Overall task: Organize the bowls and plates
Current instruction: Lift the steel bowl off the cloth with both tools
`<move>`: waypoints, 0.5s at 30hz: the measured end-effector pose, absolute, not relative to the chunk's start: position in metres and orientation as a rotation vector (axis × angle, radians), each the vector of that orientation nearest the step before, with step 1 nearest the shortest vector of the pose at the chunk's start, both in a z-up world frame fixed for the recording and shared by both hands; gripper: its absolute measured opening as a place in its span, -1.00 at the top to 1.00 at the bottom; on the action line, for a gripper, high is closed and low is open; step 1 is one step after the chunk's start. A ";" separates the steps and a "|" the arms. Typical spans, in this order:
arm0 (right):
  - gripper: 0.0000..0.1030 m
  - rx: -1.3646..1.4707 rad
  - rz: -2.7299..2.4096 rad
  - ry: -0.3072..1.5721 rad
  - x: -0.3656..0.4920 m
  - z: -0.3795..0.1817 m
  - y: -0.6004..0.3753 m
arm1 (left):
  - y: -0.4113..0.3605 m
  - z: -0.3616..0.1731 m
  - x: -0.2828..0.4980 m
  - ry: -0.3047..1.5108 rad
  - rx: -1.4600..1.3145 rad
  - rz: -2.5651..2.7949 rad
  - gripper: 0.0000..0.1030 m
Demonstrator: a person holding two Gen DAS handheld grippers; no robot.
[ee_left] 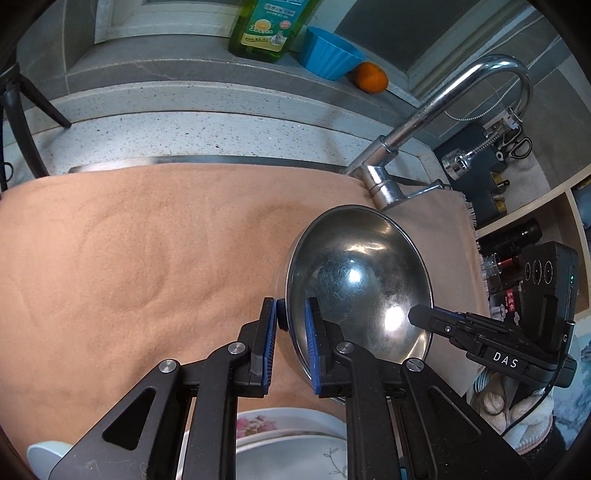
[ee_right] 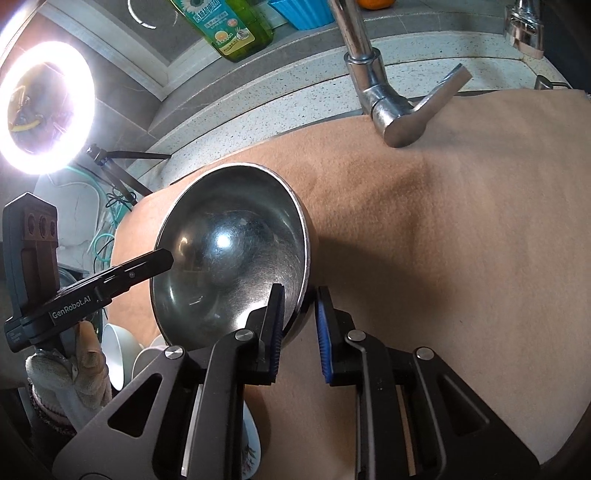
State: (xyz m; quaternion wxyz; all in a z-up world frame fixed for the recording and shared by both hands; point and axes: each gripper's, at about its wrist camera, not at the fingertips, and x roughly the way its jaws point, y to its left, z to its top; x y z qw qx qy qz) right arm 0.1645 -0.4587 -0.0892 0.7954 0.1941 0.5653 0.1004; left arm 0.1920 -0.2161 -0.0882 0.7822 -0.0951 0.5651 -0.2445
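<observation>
A steel bowl (ee_left: 358, 280) is held tilted above the tan cloth (ee_left: 147, 258). My left gripper (ee_left: 291, 325) straddles the bowl's left rim, one finger outside and one inside, with a small gap showing at the rim. My right gripper (ee_right: 301, 317) straddles the opposite rim of the bowl (ee_right: 229, 254) the same way, its right pad standing off the wall. Each gripper's finger shows in the other's view: the right one (ee_left: 424, 317), the left one (ee_right: 159, 262). A flowered white plate (ee_left: 288, 443) lies below my left gripper.
A chrome faucet (ee_left: 413, 147) rises at the cloth's far edge. A green soap bottle (ee_left: 266, 26), a blue cup (ee_left: 328, 51) and an orange (ee_left: 371, 76) stand on the ledge behind. White bowls (ee_right: 122, 354) sit at lower left in the right wrist view, near a ring light (ee_right: 44, 107).
</observation>
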 end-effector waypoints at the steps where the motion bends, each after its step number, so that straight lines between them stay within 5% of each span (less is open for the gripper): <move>1: 0.67 0.418 0.214 1.212 0.163 -0.088 -0.460 | -0.218 -0.088 0.190 1.220 -0.205 -0.533 0.74; 15: 0.67 0.446 0.177 1.208 0.110 -0.083 -0.488 | -0.246 -0.080 0.151 1.231 -0.172 -0.625 0.74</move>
